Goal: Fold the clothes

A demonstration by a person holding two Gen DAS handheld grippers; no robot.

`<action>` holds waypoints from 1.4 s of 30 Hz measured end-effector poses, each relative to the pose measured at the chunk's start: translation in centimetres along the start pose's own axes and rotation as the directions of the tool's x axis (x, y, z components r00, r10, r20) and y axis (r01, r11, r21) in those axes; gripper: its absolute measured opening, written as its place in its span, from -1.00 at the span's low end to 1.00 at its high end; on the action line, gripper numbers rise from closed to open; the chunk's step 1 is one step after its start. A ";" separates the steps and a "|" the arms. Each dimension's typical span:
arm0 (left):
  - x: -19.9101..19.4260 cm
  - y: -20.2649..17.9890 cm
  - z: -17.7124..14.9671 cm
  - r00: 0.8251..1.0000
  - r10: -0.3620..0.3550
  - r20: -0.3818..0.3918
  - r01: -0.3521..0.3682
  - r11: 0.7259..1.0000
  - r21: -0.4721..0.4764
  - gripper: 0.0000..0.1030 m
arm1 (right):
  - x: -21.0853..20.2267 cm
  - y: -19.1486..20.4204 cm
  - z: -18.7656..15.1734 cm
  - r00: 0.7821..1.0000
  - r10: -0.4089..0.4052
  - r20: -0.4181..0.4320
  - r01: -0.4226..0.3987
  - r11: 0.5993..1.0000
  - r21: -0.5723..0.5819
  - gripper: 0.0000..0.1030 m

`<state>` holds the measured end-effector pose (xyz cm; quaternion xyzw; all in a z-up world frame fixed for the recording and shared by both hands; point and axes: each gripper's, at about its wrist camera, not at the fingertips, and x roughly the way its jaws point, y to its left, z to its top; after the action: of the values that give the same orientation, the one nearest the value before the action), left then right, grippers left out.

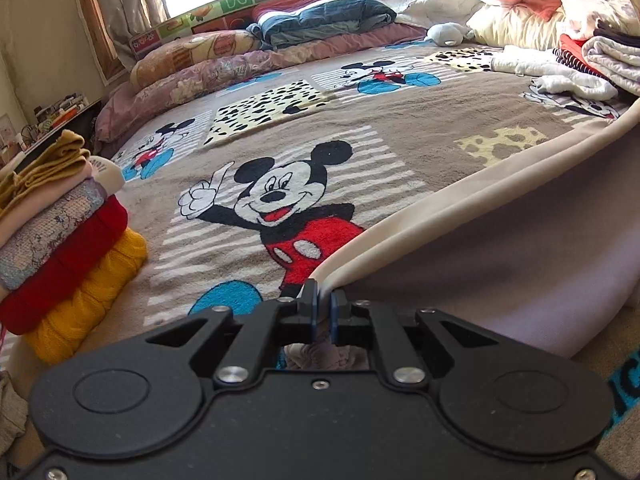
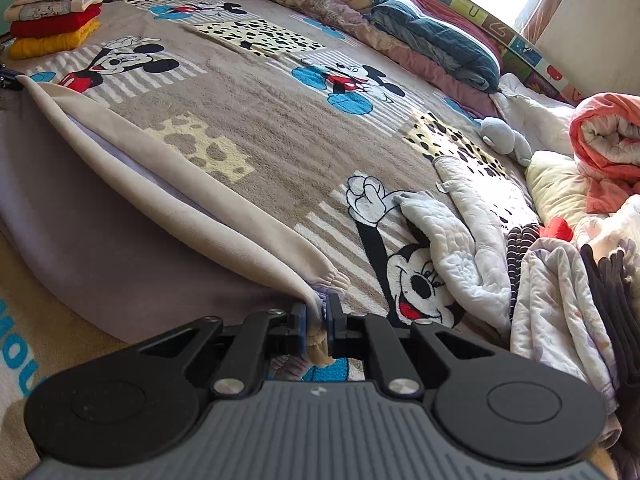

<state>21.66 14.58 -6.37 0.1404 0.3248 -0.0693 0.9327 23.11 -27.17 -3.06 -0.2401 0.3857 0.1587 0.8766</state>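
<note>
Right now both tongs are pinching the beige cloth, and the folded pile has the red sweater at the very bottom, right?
Almost. Both tongs, left and right, do pinch the beige cloth. But the left wrist view shows the yellow sweater at the bottom of the folded pile; the red sweater lies just above it.

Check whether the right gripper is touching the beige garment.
Touching: the right wrist view shows the right gripper shut on the beige garment's bunched cuff.

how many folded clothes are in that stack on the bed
5 that I can tell in the stack, bottom to top: yellow, red, sequinned grey, pale pink, mustard. Thin ones may hide between layers.
</note>
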 end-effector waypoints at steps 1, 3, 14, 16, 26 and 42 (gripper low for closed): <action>0.2 0.3 0.0 1.000 -0.005 -0.003 0.005 1.000 -0.014 -0.89 | 0.4 -0.2 0.2 1.000 0.003 -0.009 -0.003 1.000 -0.003 -0.79; 0.6 1.0 0.0 1.000 -0.021 -0.009 0.021 0.999 -0.048 -0.89 | 1.5 -0.2 0.8 1.000 0.009 -0.030 -0.009 1.000 -0.013 -0.79; 1.6 2.4 0.6 0.996 -0.081 -0.033 0.075 0.986 -0.151 -0.89 | 4.7 -1.0 2.7 0.995 0.016 -0.102 -0.019 1.000 -0.025 -0.79; 1.4 2.6 0.8 0.995 -0.090 -0.033 0.083 0.982 -0.171 -0.89 | 4.8 -1.1 3.0 0.995 0.012 -0.099 -0.014 1.000 -0.023 -0.79; 1.2 2.9 1.3 0.993 -0.108 -0.038 0.097 0.968 -0.232 -0.89 | 5.1 -2.1 3.6 0.996 -0.002 -0.089 0.003 1.000 0.012 -0.80; 3.3 3.2 2.3 0.992 -0.117 -0.053 0.100 0.960 -0.262 -0.89 | 7.5 -3.2 3.2 0.983 0.064 -0.170 -0.048 0.994 0.096 -0.79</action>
<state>26.26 16.84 -5.99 0.0016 0.3699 -0.0725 0.9263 31.40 -27.41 -5.91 -0.2015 0.4736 0.1441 0.8452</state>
